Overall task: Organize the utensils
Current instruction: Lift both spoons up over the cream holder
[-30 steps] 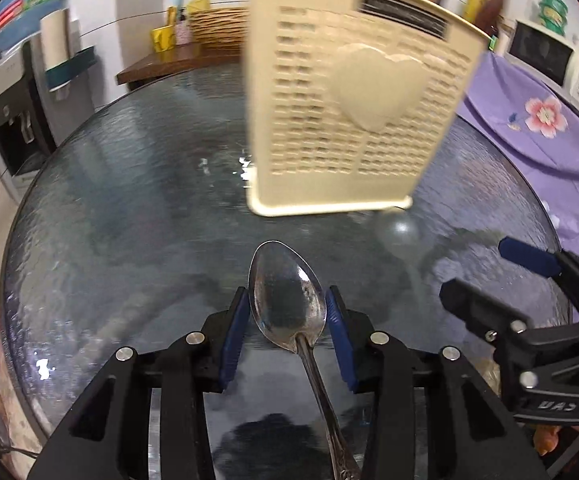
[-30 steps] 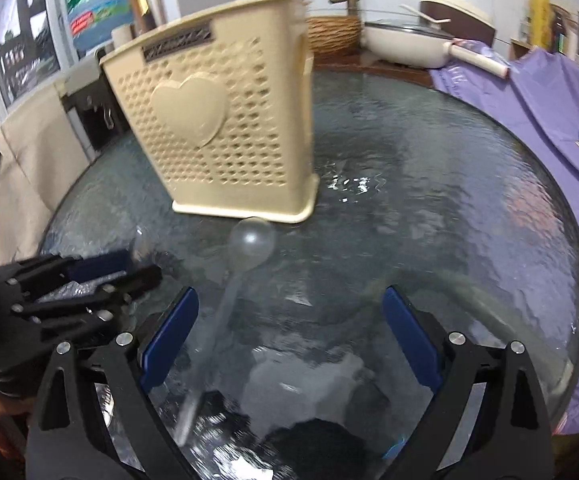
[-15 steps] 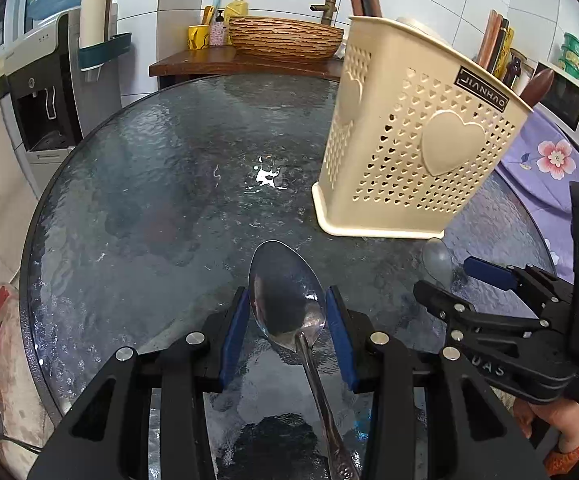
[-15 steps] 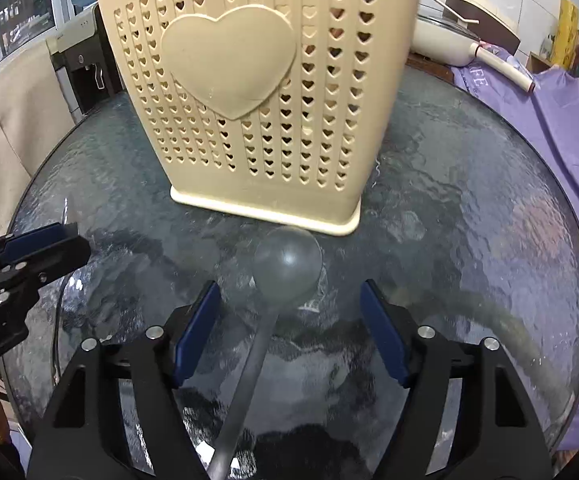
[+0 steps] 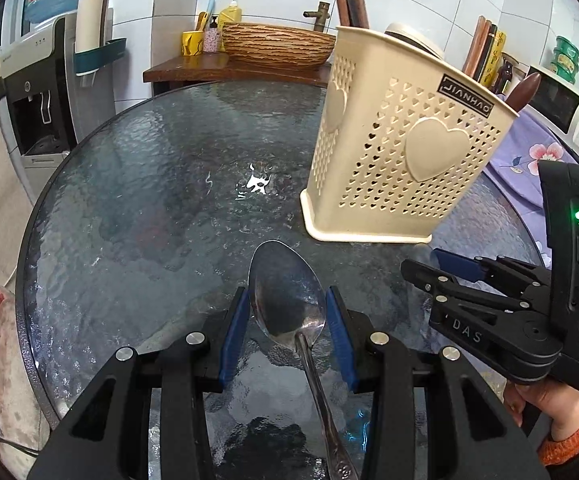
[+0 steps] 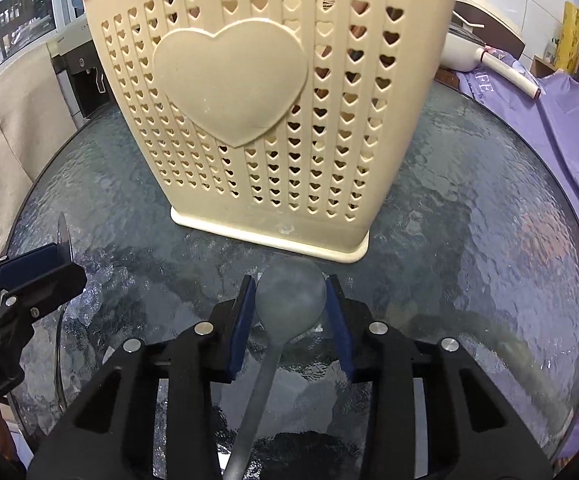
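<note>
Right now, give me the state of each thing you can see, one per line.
Left gripper: shut on the metal spoon.
Right gripper: shut on the translucent spoon.
Utensil holder: upright on the glass table, utensils standing in it.

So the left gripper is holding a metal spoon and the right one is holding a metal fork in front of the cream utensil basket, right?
Not quite. The right gripper holds a translucent plastic spoon, not a metal fork, as the right wrist view shows. The left gripper does hold a metal spoon in front of the cream utensil basket.
</note>
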Motion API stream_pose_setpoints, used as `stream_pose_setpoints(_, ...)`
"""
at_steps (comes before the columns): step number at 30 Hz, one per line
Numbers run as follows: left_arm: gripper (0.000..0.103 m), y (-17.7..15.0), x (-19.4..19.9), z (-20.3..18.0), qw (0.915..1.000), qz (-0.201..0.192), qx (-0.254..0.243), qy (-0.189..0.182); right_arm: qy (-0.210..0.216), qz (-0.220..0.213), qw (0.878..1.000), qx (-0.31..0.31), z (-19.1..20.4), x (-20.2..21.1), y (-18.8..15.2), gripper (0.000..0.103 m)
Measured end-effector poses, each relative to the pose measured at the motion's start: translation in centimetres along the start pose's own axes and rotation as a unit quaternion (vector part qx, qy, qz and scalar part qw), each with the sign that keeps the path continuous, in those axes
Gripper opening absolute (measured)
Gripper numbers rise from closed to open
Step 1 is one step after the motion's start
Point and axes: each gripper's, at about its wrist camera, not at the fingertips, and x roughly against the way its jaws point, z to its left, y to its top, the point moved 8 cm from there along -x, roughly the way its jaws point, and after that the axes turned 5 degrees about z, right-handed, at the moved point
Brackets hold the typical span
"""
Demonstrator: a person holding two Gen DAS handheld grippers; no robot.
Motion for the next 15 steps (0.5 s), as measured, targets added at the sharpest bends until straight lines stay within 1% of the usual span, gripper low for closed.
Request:
stream_pose_setpoints(4,0.039,0.2,0.6,-0.4,0.9999,-0.01,-0.003,-0.005,0.017,-0.015,1.0,-0.013,-0.8,1.0,0.0,0.037)
stream_pose_setpoints(9,0.038,1.2,2.0,-1.1,0.9993,-0.032,-0.014,-0.012,0.032,-0.067,0.997,-0.019,-1.4,4.6,0.8,0.037)
stream_pose_setpoints(15,0.038,2.6,4.6,-2.2,0.9974,-0.066,-0.021,-0.019,0.044,-0.117,0.992,-0.017,-1.9,9.3,1.5,0.037)
